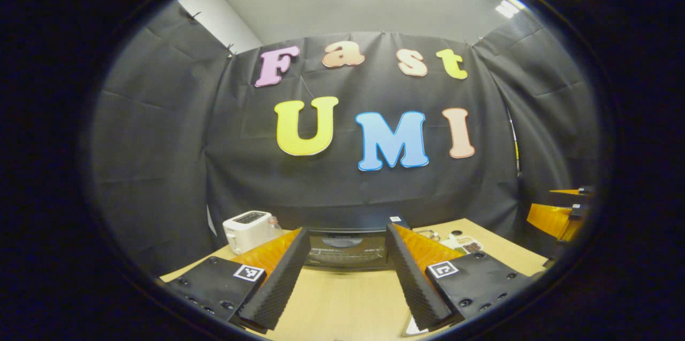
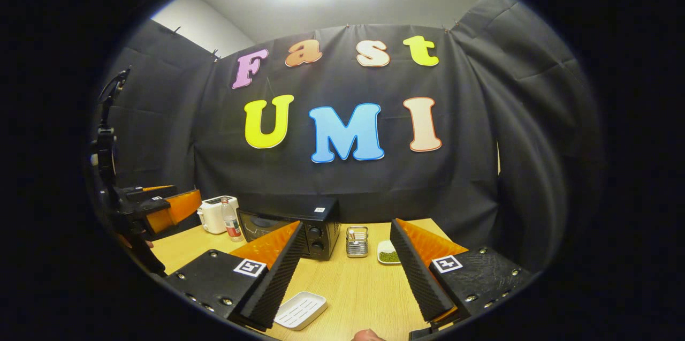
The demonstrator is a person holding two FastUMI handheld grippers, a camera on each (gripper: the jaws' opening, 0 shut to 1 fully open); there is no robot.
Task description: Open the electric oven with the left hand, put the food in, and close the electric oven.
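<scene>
The electric oven (image 2: 291,231) stands at the back edge of the wooden table (image 2: 353,287), against the booth wall, door shut. Its long axis runs along that back edge; the glass door and the knob panel at its right end face the front of the table.

In the left gripper view the left gripper (image 1: 348,282) hangs above the table with fingers spread wide and nothing between them. The oven (image 1: 347,247) sits straight ahead, framed in the gap between the fingers, well apart from the tips.

In the right gripper view the right gripper (image 2: 348,282) is likewise spread wide and empty. The oven lies ahead and to the left of it, partly behind the left finger.

Other items on the table: a white toaster (image 2: 213,213) and a bottle (image 2: 230,220) beside the oven's left end; a small wire holder (image 2: 356,242) and a white dish of green food (image 2: 388,253) to the oven's right; a white ribbed tray (image 2: 300,310) near the front edge, just beside the right gripper's left finger.
</scene>
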